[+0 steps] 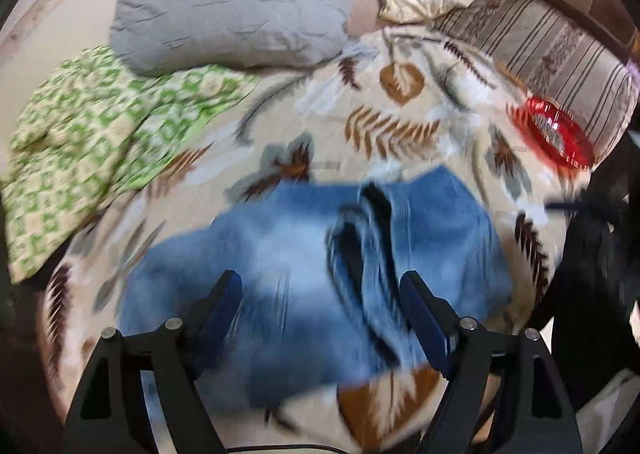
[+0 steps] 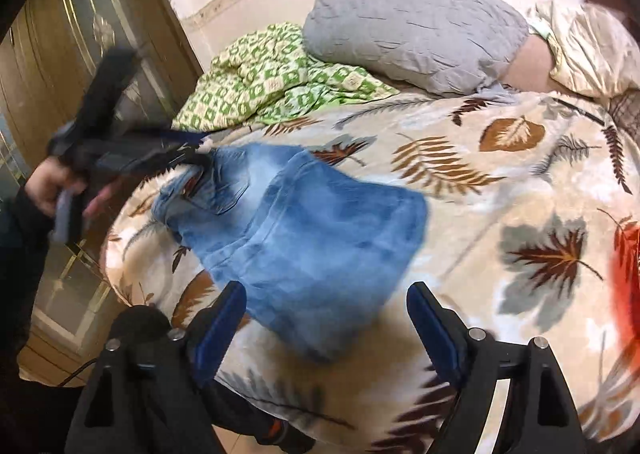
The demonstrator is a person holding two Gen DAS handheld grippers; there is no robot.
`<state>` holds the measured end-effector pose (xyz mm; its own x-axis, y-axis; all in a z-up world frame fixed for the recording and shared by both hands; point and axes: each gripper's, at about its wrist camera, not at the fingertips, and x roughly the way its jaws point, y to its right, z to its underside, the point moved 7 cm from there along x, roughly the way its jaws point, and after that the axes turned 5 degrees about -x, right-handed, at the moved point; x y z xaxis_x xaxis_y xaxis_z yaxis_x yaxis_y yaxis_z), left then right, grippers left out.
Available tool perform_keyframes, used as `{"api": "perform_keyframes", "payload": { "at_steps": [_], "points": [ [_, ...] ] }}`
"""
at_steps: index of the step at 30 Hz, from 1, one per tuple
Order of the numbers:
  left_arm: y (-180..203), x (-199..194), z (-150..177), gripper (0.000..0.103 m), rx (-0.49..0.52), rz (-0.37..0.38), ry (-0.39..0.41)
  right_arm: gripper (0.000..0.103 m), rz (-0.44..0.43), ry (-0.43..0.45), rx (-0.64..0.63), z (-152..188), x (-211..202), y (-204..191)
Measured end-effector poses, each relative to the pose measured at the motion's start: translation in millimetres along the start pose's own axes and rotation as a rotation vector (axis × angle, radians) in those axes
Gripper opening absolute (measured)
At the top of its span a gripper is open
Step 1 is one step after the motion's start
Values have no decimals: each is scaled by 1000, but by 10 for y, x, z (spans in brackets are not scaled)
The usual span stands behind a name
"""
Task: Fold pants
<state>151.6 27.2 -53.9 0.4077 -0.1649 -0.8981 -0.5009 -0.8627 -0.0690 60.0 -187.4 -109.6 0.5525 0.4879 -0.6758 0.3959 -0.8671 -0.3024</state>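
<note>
1. Jeans: blue denim, folded into a compact bundle, lying on the leaf-print blanket at the bed's near edge. Waistband end points to 10 o'clock in the right wrist view.
2. Left tongs: jaws wide apart, nothing gripped; jeans lie below and between the fingers, view blurred.
3. Right tongs: jaws wide apart, empty; the bundle's near corner lies between the fingers, pads clear of it.
4. Grey pillow at 12 o'clock of the jeans; green quilt at 10 o'clock.
5. Red object at 2 o'clock, blurred, unidentified.
</note>
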Motion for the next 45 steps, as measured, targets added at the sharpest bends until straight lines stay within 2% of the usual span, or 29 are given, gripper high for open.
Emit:
{"api": "perform_keyframes", "payload": {
  "at_steps": [3,5,7,10,12,15,17,20,22,24,26,29,34,38,40,42,45],
  "points": [
    [-37,-248,247,82,-14,-64,-47,85,-83,-34,71,-111,50,254],
    [-53,-361,380,82,-39,-76,-52,85,-132,-50,102,-183,124,355],
    [-81,-358,500,82,-113,-71,-72,85,-164,-81,138,-247,284,456],
    [-39,-107,614,82,-213,-51,-75,83,-192,-122,198,-293,574,583],
    [91,166,627,82,-269,-16,-78,77,-199,-143,233,-290,740,653],
    [314,532,578,82,-293,10,-80,76,-215,-166,285,-264,920,731],
    [421,827,527,82,-319,17,-113,76,-235,-177,315,-254,1025,756],
    [449,1204,550,82,-331,-24,-177,76,-279,-195,377,-222,1210,781],
    [433,1223,560,82,-341,-10,-130,76,-346,-177,421,-234,1302,733],
    [448,1186,583,69,-313,0,-114,71,-353,-164,408,-262,1348,657],
    [442,1106,590,45,-311,11,-103,21,-336,-165,358,-279,1389,552],
    [473,1044,549,22,-300,53,-89,15,-342,-132,323,-327,1341,484],
    [744,1041,357,21,-250,68,-84,11,-318,-77,261,-465,1024,498],
    [1038,1081,138,21,-248,154,-71,11,-259,-50,251,-556,736,754],
    [1220,1139,7,22,-231,167,-63,11,-206,-49,252,-578,618,983],
    [1358,1274,-59,22,-199,130,-83,11,-173,-76,263,-576,626,1165],
    [1373,1366,-38,22,-180,105,-97,11,-99,-185,262,-460,942,1366]
  ]
}}
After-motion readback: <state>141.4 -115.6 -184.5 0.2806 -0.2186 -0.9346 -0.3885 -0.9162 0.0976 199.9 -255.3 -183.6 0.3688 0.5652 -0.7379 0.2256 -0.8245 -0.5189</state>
